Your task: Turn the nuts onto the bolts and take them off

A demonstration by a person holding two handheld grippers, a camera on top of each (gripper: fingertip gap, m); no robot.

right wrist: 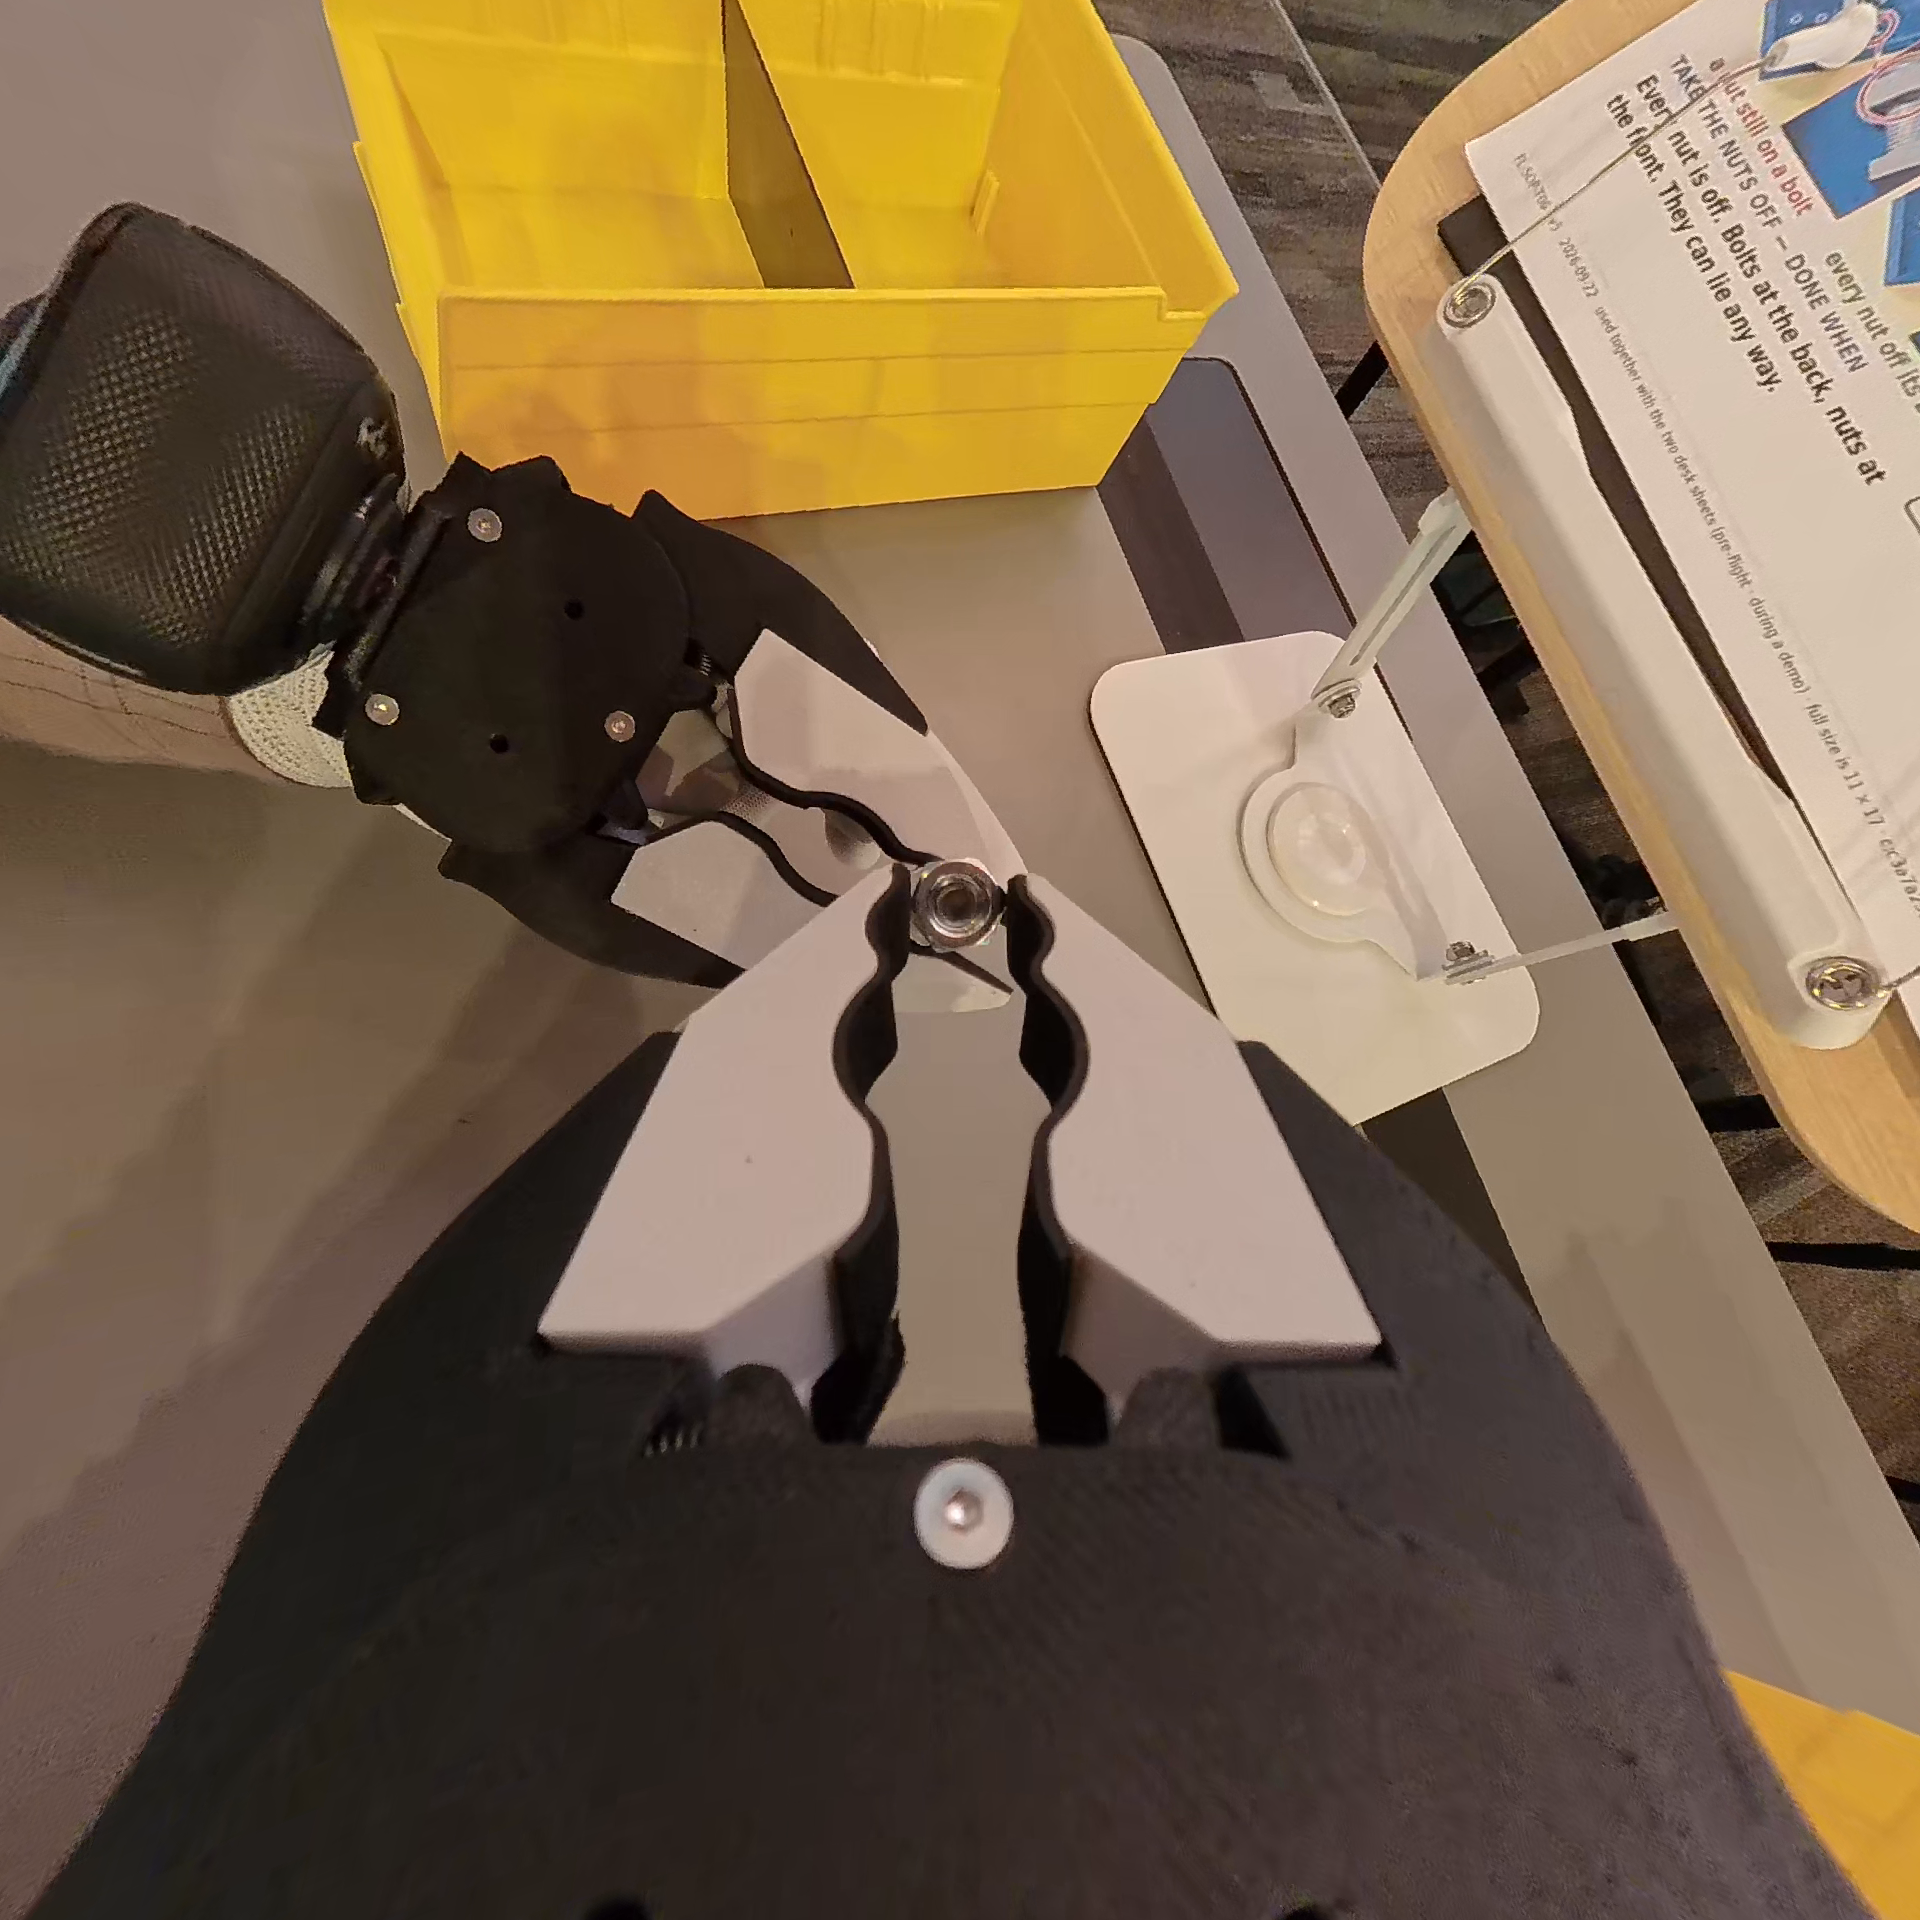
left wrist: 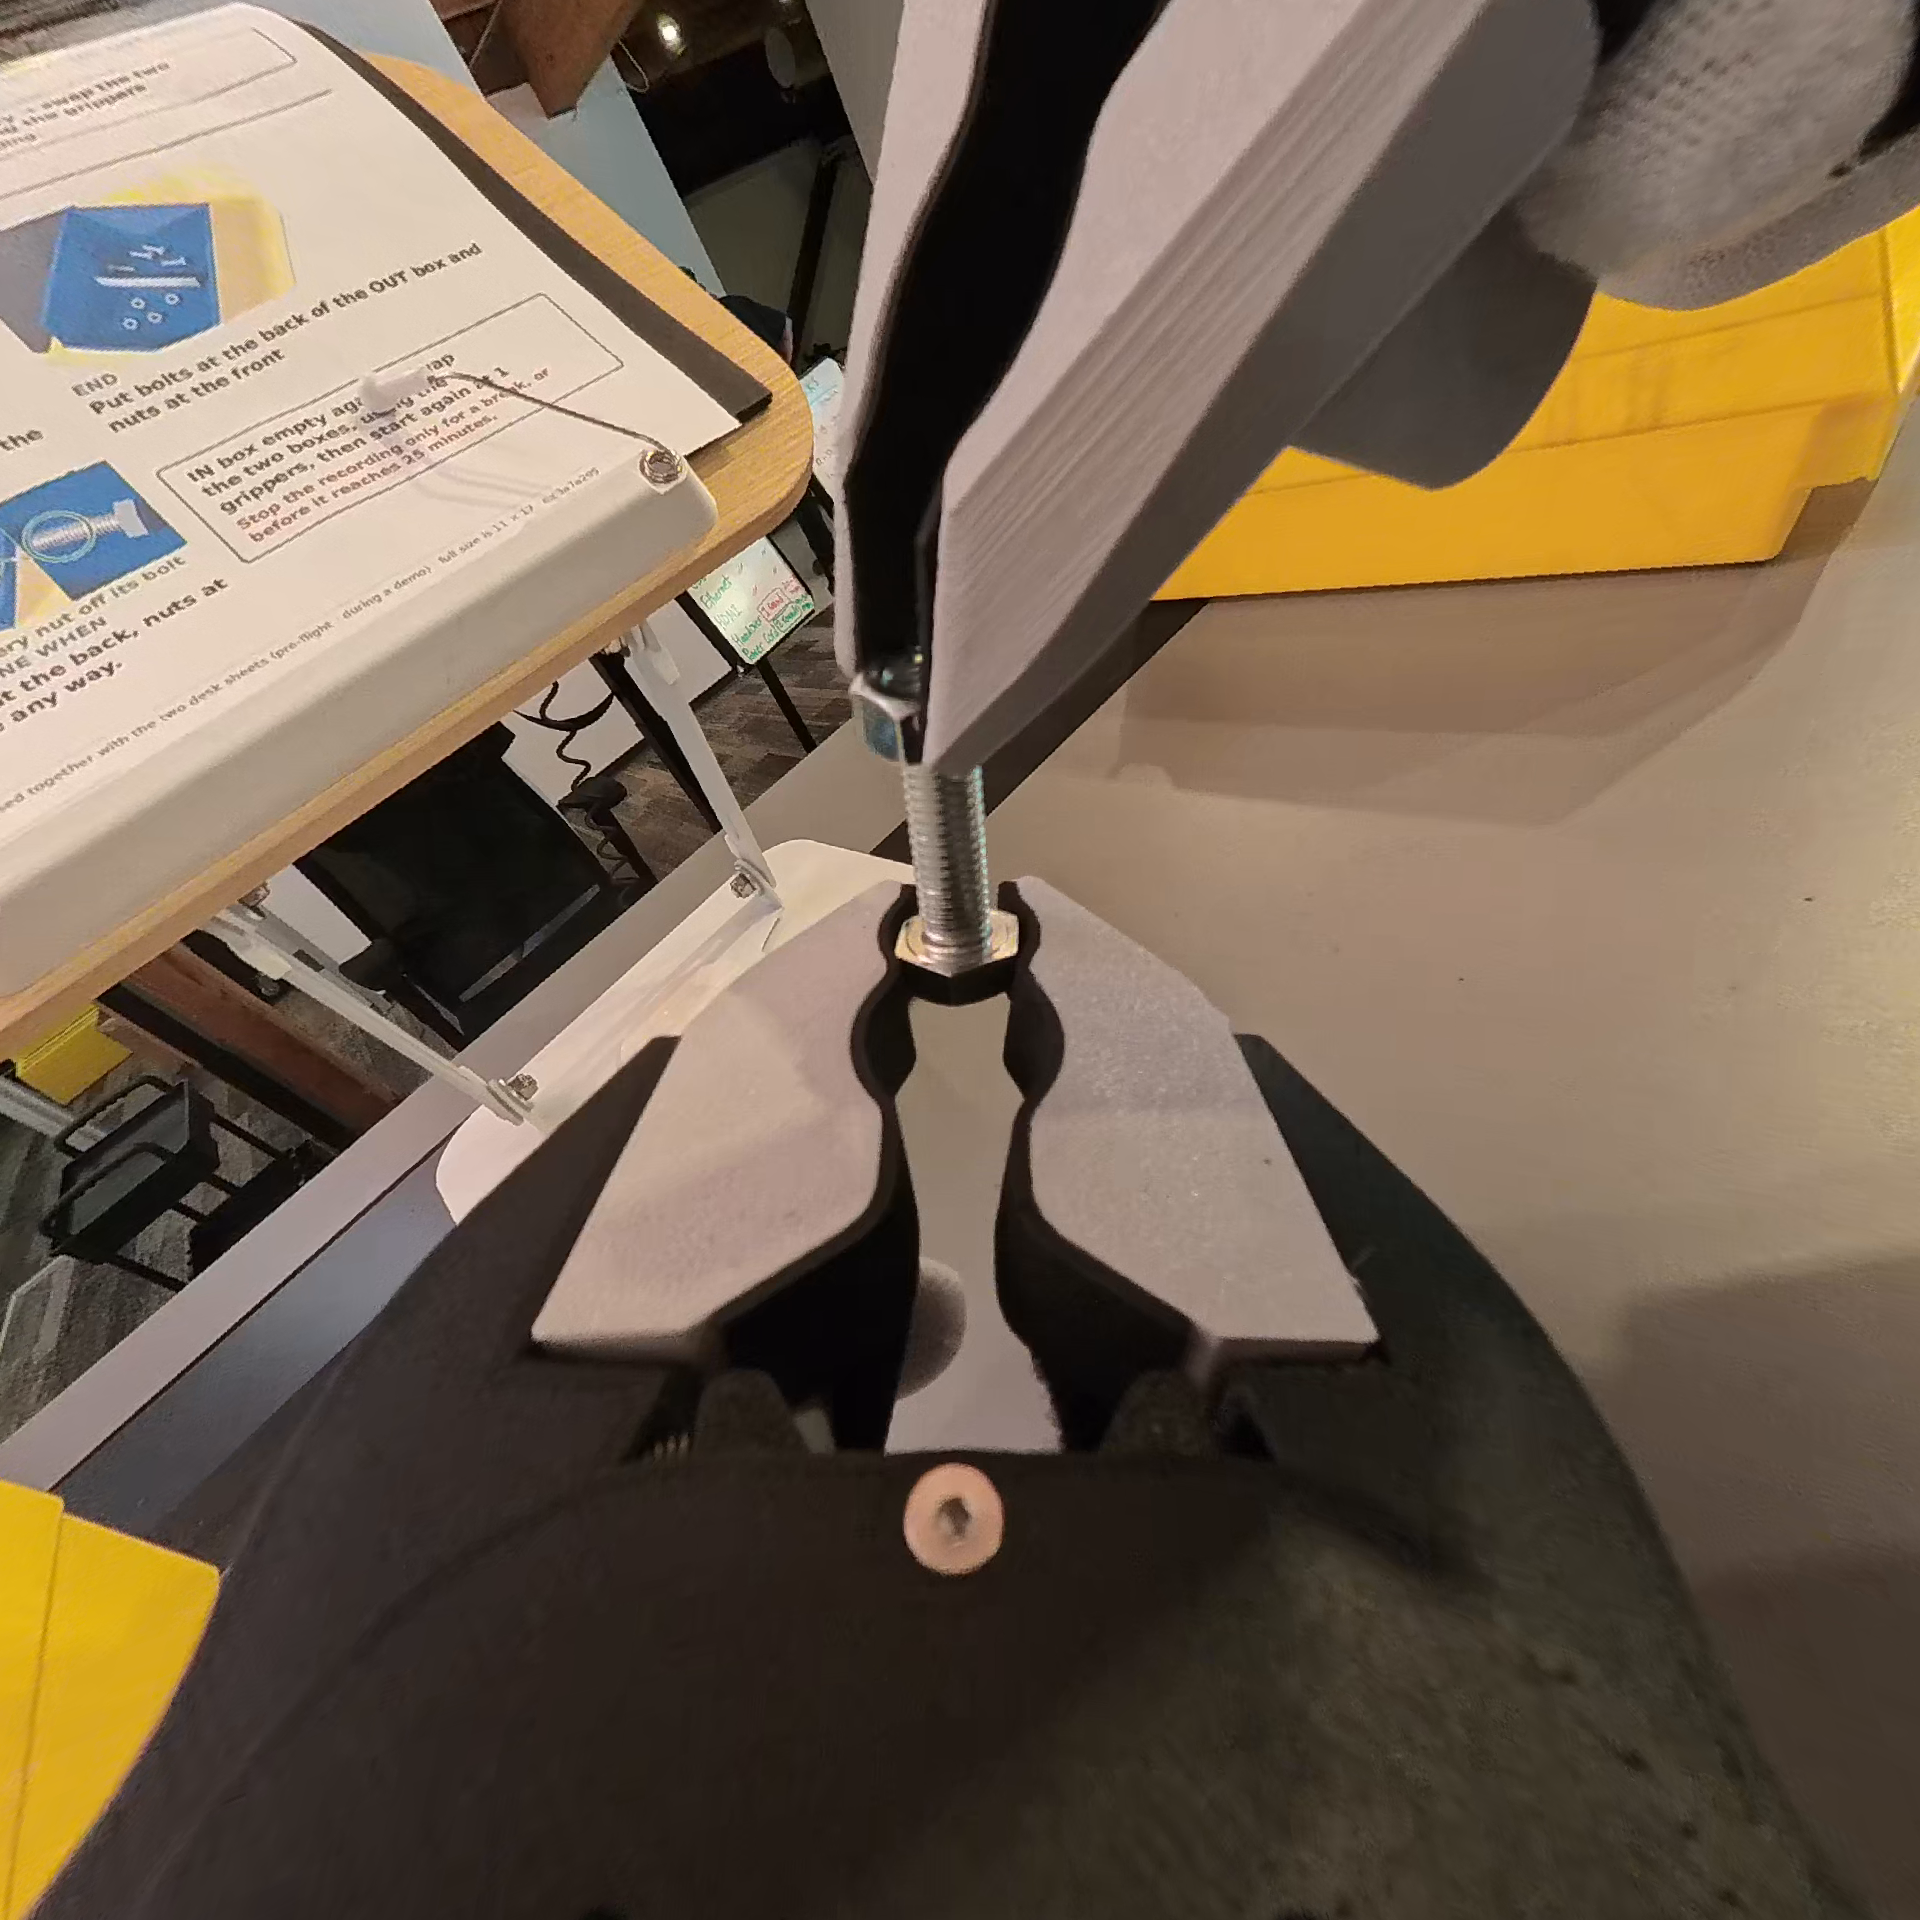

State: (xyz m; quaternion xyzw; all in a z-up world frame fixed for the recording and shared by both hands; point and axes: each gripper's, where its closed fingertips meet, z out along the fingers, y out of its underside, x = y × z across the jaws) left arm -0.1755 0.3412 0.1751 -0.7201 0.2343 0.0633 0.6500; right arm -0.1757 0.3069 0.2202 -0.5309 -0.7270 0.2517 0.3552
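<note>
In the left wrist view my left gripper (left wrist: 954,935) is shut on a silver hex nut (left wrist: 951,951) at its fingertips. A threaded silver bolt (left wrist: 935,831) passes through the nut and rises toward the top of the view. My right gripper (left wrist: 896,701) comes down from above and is shut on the bolt's hex head (left wrist: 883,717). In the right wrist view my right gripper (right wrist: 951,914) pinches the bolt head (right wrist: 951,920), seen end-on. The left gripper (right wrist: 904,862) reaches in from the left beneath it. The nut is hidden there.
A yellow divided bin (right wrist: 790,343) stands on the grey table behind the grippers and also shows in the left wrist view (left wrist: 1558,468). A tilted wooden stand with a printed sheet (right wrist: 1714,468) rests on a white base plate (right wrist: 1320,862) by the table edge. Left tips to right tips: about 5 cm.
</note>
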